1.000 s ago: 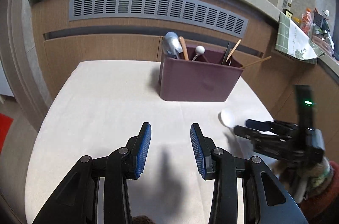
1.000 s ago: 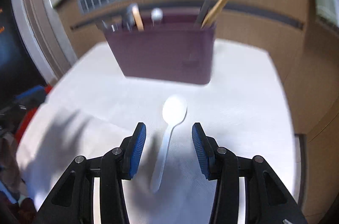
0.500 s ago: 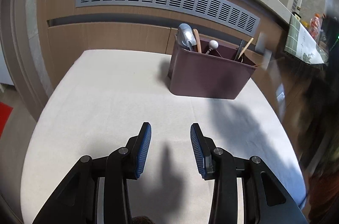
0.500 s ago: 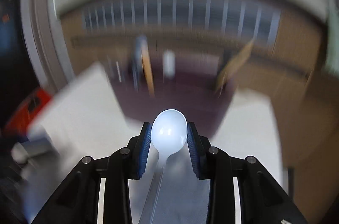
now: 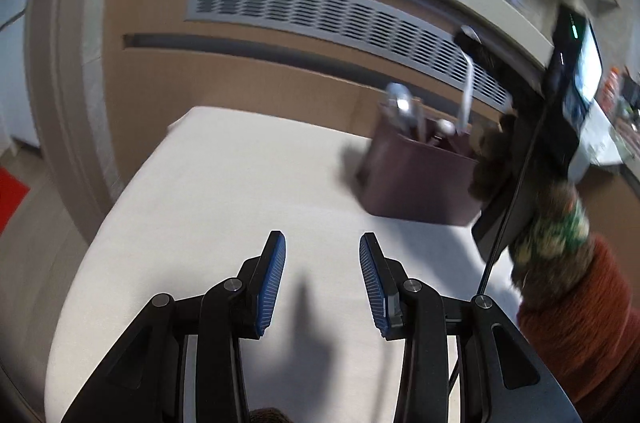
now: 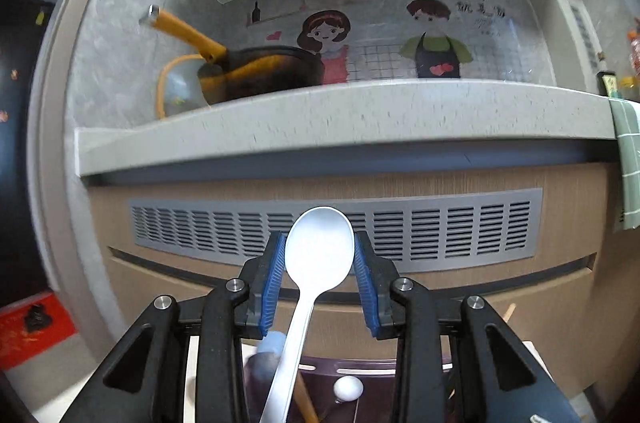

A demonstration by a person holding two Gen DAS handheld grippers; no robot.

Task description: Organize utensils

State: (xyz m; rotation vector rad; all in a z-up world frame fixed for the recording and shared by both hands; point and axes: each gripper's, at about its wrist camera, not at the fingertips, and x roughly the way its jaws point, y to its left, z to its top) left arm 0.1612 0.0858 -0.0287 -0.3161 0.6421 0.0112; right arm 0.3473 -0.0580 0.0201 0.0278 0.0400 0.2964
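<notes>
Overhead, white spoon (image 6: 319, 251) in right hand-held gripper (image 6: 319, 255) — maroon utensil holder (image 5: 420, 179) below, part-filled

— What are those tools made of?

— Both the same: the left gripper (image 5: 322, 279) and the right gripper (image 6: 320, 275) are matte black linkages, each with 2 fingers faced in ribbed blue pads (image 5: 272, 287). Round silver screws sit at the pivots, 2 a side, 4 on each tool.

— Any wiring?

— A thin black cable (image 5: 516, 183) runs down beside the right tool's dark body, and a small green light (image 5: 575, 32) glows near its top.

— And the person?

— A rust-orange knitted sleeve (image 5: 576, 335) on the right arm, with a mottled green, white and brown cuff or glove (image 5: 556, 231) above it, too blurred to tell which.
</notes>
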